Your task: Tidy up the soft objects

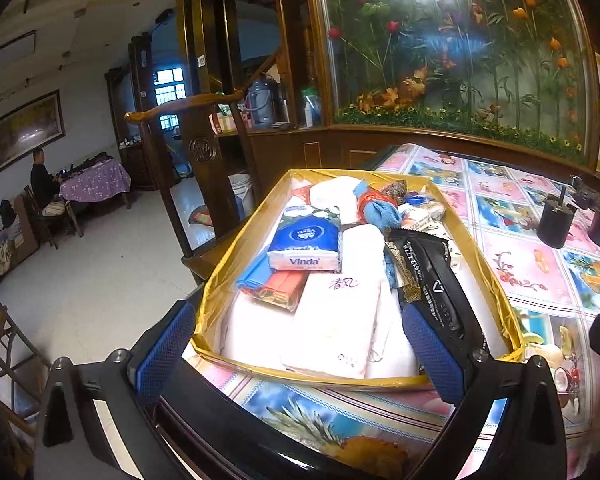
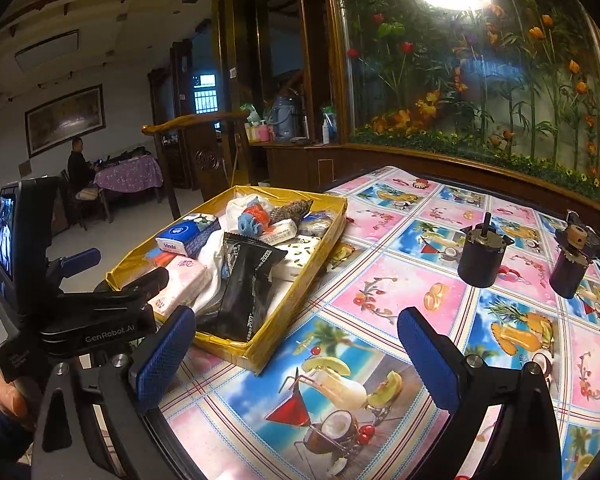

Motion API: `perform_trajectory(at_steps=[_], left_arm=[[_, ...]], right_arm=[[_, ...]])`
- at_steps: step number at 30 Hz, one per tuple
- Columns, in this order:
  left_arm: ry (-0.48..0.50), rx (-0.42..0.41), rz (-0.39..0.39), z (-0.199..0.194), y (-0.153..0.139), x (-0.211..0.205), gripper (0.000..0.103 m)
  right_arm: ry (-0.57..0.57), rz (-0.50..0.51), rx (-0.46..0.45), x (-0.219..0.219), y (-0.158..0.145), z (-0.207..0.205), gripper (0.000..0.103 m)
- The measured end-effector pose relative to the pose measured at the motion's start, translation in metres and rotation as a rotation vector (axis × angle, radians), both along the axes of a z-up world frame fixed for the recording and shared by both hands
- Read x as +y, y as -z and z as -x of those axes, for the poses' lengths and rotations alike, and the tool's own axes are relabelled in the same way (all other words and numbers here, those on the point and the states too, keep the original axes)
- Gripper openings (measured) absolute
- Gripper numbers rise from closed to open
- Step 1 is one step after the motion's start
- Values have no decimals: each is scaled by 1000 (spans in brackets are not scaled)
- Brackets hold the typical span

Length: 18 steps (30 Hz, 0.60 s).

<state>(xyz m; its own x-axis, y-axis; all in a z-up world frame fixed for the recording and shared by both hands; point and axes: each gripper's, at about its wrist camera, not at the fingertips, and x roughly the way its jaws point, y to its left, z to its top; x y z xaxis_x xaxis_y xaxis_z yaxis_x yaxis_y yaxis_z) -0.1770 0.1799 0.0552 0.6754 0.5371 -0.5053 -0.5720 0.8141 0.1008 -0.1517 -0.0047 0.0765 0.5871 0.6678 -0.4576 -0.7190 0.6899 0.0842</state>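
The left gripper (image 1: 300, 344) is holding its blue-padded fingers (image 1: 166, 344) wide apart, gripping nothing. The right gripper (image 2: 296, 354) is likewise gaping empty, with a hand (image 2: 8, 396) gripping the left gripper's handle beside it.

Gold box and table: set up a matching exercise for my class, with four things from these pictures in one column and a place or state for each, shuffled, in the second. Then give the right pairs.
Column 1
1. Vinda tissue pack
2. black pouch
3. two dark cylinders
4. right gripper

Column 2
A. standing on the tablecloth, outside the box
B. open, holding nothing, above the tablecloth
C. in the gold box, towards its left wall
D. in the box, its near end resting at the front wall

Pairs: 1-C, 2-D, 3-A, 4-B
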Motion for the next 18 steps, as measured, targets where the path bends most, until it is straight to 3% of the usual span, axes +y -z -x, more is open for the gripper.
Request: perform_trajectory(at_steps=[18], left_arm=[[-1,15,-18,0,1,0,103]], right_arm=[[5,9,10,1,3,-3,102]])
